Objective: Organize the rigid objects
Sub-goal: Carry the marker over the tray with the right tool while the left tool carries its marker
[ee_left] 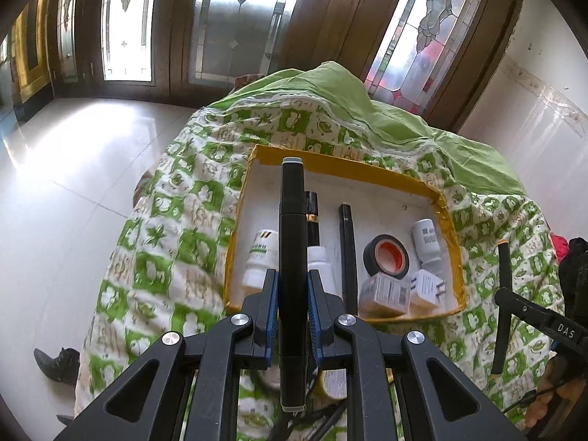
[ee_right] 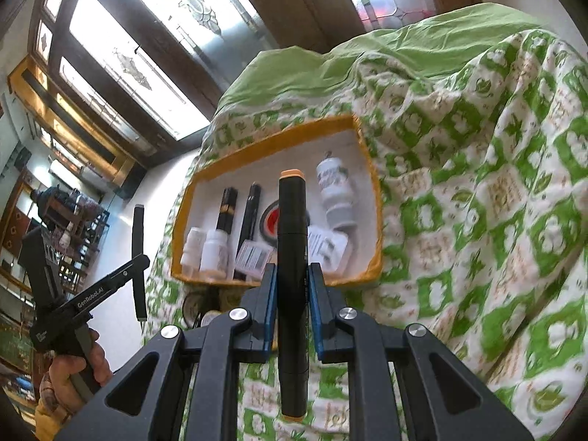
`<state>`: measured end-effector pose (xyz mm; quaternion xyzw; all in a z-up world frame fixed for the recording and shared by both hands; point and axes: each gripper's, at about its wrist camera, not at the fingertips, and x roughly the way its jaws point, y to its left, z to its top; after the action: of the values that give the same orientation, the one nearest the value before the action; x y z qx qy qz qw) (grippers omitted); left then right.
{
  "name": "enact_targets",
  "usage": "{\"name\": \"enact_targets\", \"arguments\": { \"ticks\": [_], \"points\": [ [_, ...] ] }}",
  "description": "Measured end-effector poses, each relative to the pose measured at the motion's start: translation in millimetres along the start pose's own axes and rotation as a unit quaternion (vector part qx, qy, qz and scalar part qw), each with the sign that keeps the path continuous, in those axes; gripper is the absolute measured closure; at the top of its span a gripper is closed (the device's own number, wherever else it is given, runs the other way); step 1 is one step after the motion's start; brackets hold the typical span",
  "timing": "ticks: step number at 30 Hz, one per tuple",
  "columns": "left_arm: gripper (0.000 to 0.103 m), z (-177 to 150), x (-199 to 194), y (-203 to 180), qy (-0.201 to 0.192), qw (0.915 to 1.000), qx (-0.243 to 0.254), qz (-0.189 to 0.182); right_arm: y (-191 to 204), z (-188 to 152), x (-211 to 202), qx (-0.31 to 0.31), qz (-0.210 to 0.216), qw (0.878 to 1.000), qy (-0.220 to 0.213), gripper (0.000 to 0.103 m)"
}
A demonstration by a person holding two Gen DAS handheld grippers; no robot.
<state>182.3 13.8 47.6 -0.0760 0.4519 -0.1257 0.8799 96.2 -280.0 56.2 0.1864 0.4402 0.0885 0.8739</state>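
My left gripper [ee_left: 292,277] is shut on a black marker with grey ends [ee_left: 292,220], held upright in front of the yellow-rimmed box [ee_left: 352,164]. My right gripper [ee_right: 292,275] is shut on a black marker with orange ends [ee_right: 292,228], also held before the box [ee_right: 272,139]. In the box lie white bottles [ee_left: 259,257], black tubes [ee_left: 347,242], a black tape roll [ee_left: 387,257] and small white boxes [ee_left: 386,292]. Each gripper shows in the other's view: the right one [ee_left: 502,296] at the right edge, the left one [ee_right: 141,259] at the left.
A green-and-white patterned cloth [ee_left: 176,198] covers the surface under the box. A round yellow-topped item [ee_left: 332,382] lies on it under my left gripper. White floor tiles [ee_left: 73,154] spread to the left, with a black shoe [ee_left: 58,364]. Wood-framed glass doors [ee_left: 235,29] stand behind.
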Motion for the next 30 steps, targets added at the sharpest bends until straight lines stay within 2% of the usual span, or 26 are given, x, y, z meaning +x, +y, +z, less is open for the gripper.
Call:
{"name": "enact_targets", "arguments": {
  "ticks": [19,30],
  "points": [
    [0.089,21.7,59.0,-11.7,0.031,0.9993,0.020,0.009,-2.8,5.9,11.9,0.004,0.000,1.000,0.010,0.087],
    [0.089,24.7,79.1,-12.0,0.041,0.9988,0.025,0.011,-0.6,5.9,16.5,0.001,-0.001,1.000,0.016,0.087]
  ]
}}
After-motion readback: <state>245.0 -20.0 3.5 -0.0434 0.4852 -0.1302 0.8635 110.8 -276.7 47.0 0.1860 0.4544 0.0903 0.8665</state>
